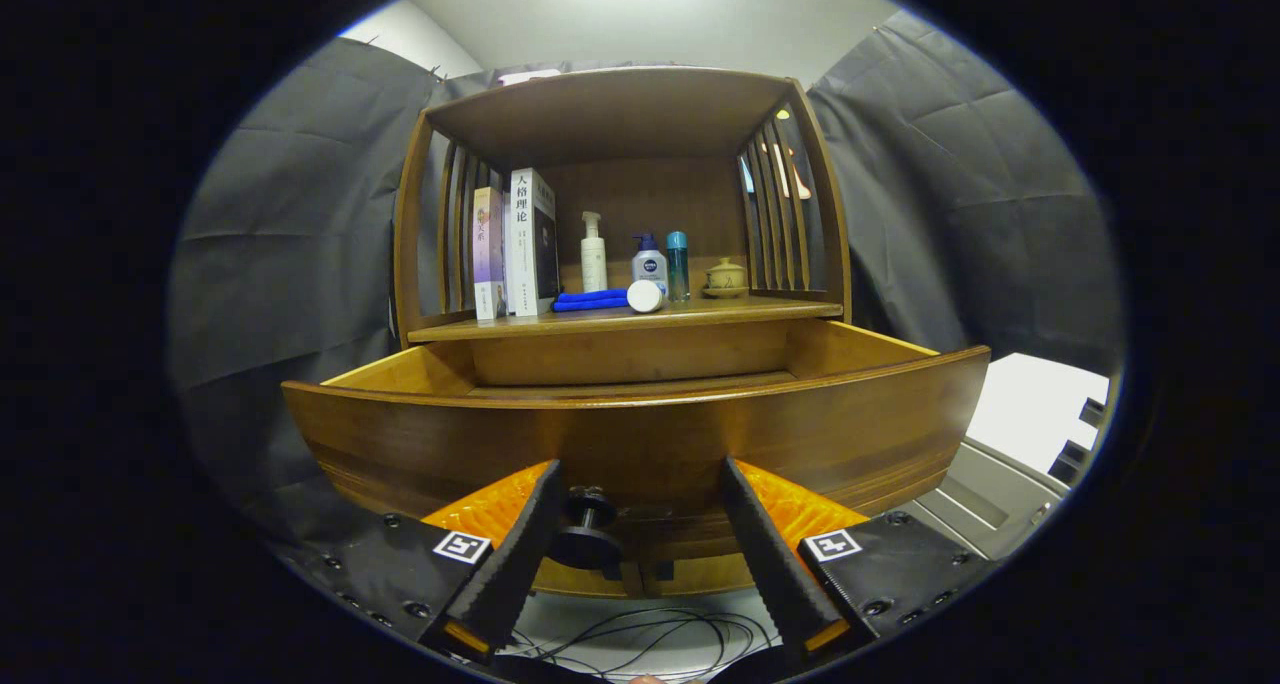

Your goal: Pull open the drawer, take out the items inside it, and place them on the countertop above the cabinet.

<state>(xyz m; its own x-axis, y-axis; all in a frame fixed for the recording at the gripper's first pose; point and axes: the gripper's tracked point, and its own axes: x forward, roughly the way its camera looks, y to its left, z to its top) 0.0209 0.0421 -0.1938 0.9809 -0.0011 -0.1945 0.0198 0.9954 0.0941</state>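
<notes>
Facing the wooden cabinet (620,214), you held the gripper (640,539) low in front of the drawer (640,434), which stood pulled out toward you. Your fingers (515,554) were spread wide apart, pinching nothing. The dark drawer knob (588,534) sat between them, close to the left finger; whether that finger touched it I could not tell.

From this low angle you saw the drawer's front panel and the upper parts of its inner walls, but its floor stayed hidden, so its contents could not be made out.

On the countertop (700,314) above the drawer, two books (515,244) stood upright at the left end. A folded blue cloth (590,301) lay near the front edge, with a white round lid (645,296) just beside its right end. Behind those stood a white pump bottle (593,254), a small blue-capped bottle (649,262) and a slim teal bottle (678,264), and a lidded ceramic cup (725,278) sat toward the right end. Cables (640,634) lay on the floor below your fingers.
</notes>
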